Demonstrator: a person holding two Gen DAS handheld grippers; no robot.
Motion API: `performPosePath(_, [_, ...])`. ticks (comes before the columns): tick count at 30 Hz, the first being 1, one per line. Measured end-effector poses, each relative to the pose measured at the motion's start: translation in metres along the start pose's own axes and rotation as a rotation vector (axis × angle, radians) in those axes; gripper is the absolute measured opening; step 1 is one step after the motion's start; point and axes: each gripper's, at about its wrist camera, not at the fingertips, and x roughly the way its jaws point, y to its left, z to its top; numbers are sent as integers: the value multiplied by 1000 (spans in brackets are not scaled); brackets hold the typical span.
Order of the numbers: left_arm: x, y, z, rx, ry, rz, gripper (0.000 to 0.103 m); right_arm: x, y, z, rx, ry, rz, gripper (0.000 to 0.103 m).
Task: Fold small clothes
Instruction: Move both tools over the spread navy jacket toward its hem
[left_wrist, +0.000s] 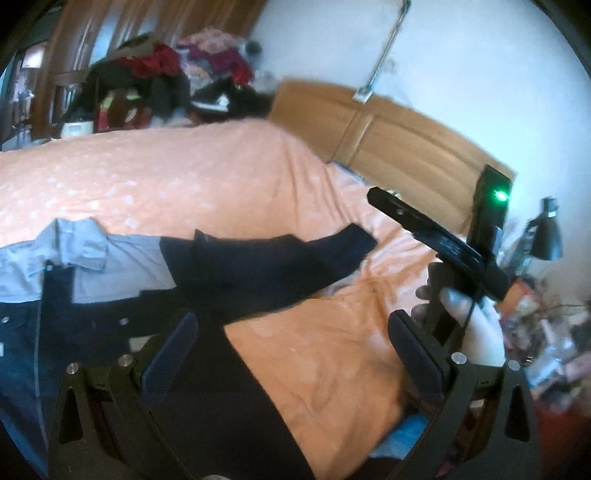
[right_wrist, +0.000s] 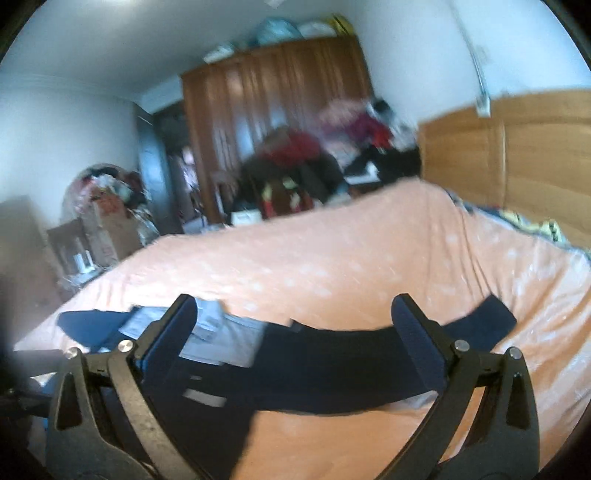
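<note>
A small shirt with a light blue collar and navy body (left_wrist: 110, 266) lies on the orange bedspread (left_wrist: 184, 177). Its navy sleeve (left_wrist: 295, 258) stretches out to the right. My left gripper (left_wrist: 295, 339) hovers open over the garment's lower right edge, with nothing between its fingers. At the right of the left wrist view, a hand holds the right gripper's body (left_wrist: 461, 258). In the right wrist view, the same shirt (right_wrist: 314, 362) lies across the bed (right_wrist: 332, 266); my right gripper (right_wrist: 299, 332) hangs open just above the navy sleeve and chest.
A wooden headboard (left_wrist: 406, 136) runs along the bed's far right side. Piled clothes and bags (left_wrist: 166, 74) sit beyond the bed by a brown wardrobe (right_wrist: 273, 103). A black desk lamp (left_wrist: 546, 236) and clutter stand to the right. Boxes (right_wrist: 92, 236) stack at the left.
</note>
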Motion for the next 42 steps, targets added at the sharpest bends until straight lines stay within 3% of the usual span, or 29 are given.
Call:
performPosePath(3, [-48,-11,-13,-5,-2,-110,103,-27,36,-2,-17,-4,50,103])
performPosePath(6, [-91,-25,-23,8,-21,-211,103,-24,59,-10,-72,46,63,103])
performPosePath(11, [-152,-38,-27,-3,-70,-333,103,-33,83,-29,-46,139,117,103])
performPosePath(14, [-188,-32,-25,-19,-117,-371,103,-42,98,-34,-46,157,125,103])
performPosePath(18, [-227,-17,-24,-26,-186,-339,103,-49,113,-37,-71,186,115,103])
performPosePath(20, [-236,-2,-24,-29,-220,-260,103,-48,117,-37,-81,202,113,103])
performPosePath(22, [-240,19,-22,-24,-238,-95,103,-45,120,-42,-82,233,94,103])
performPosePath(24, [-239,56,-19,-35,-236,155,103,-25,120,-53,-73,316,71,103])
performPosePath(27, [-230,124,-21,-106,-211,409,103,24,120,-85,-74,482,47,103])
performPosePath(28, [-223,161,-25,-171,-177,492,103,42,121,-99,-73,532,48,103])
performPosePath(32, [-187,257,-58,-305,-38,650,103,93,131,-148,-75,653,40,103])
performPosePath(36, [-123,325,-110,-388,203,705,103,129,138,-207,-95,805,-3,103])
performPosePath(37, [-111,333,-126,-406,250,702,103,127,137,-211,-87,789,-4,103])
performPosePath(38, [-103,338,-141,-408,276,701,103,122,135,-210,-74,760,0,103])
performPosePath(39, [-103,334,-146,-369,254,717,103,118,131,-209,-46,749,5,103])
performPosePath(42, [-99,326,-148,-335,259,747,103,106,124,-208,15,736,-7,103])
